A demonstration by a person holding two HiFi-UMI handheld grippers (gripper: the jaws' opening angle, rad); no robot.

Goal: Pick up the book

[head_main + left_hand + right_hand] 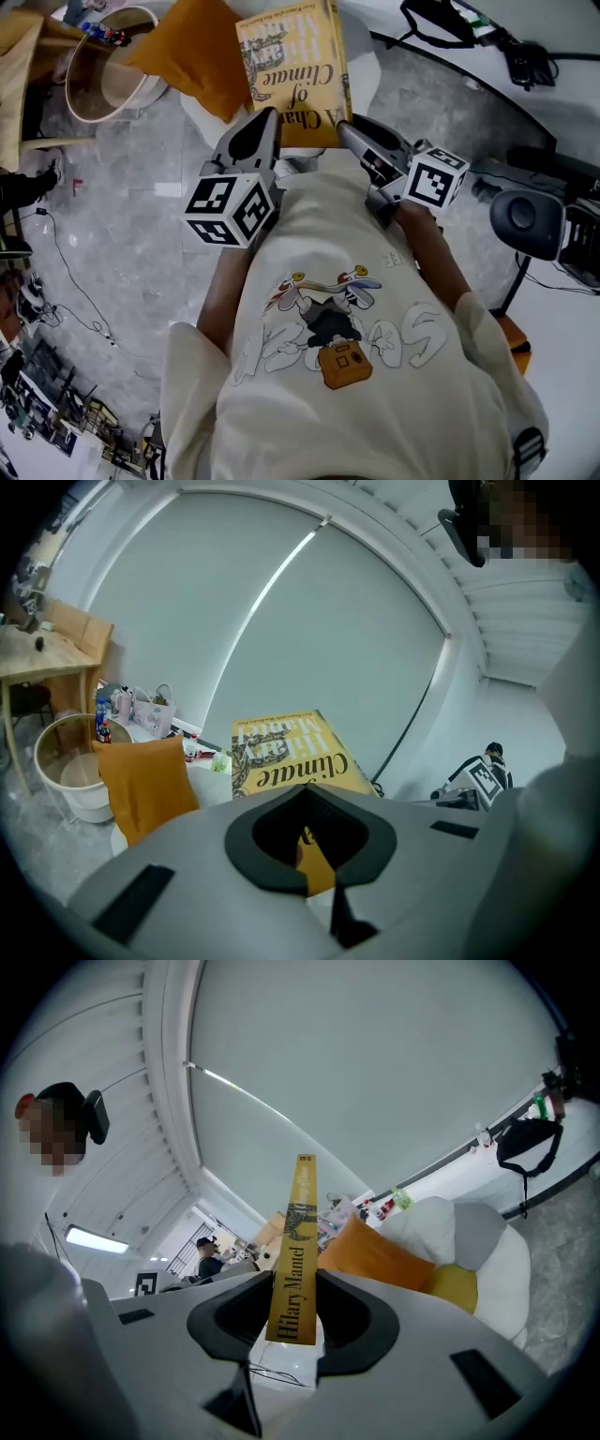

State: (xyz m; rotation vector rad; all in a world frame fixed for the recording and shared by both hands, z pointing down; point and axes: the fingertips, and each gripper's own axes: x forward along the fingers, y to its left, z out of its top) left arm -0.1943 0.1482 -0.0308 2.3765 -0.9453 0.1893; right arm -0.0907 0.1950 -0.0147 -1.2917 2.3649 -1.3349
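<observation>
On my screen the operator wears a cream short-sleeved T-shirt [309, 234] printed with a cartoon bird, an orange bag and pale outlined letters. The left gripper [258, 131] and right gripper [354, 131] have grey shells and black jaw linings, each with a marker cube [232, 208] of black-and-white squares

1 book [292, 70], 2 grippers [265, 131] [352, 133], poss. 2 cushions [375, 1255]

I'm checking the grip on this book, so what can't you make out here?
Lower edge of the book: head view, behind the left gripper and right gripper; left gripper view, behind its own jaws.
Its far end: head view, cut off by the top edge.
Back cover: faces away in every view.
</observation>
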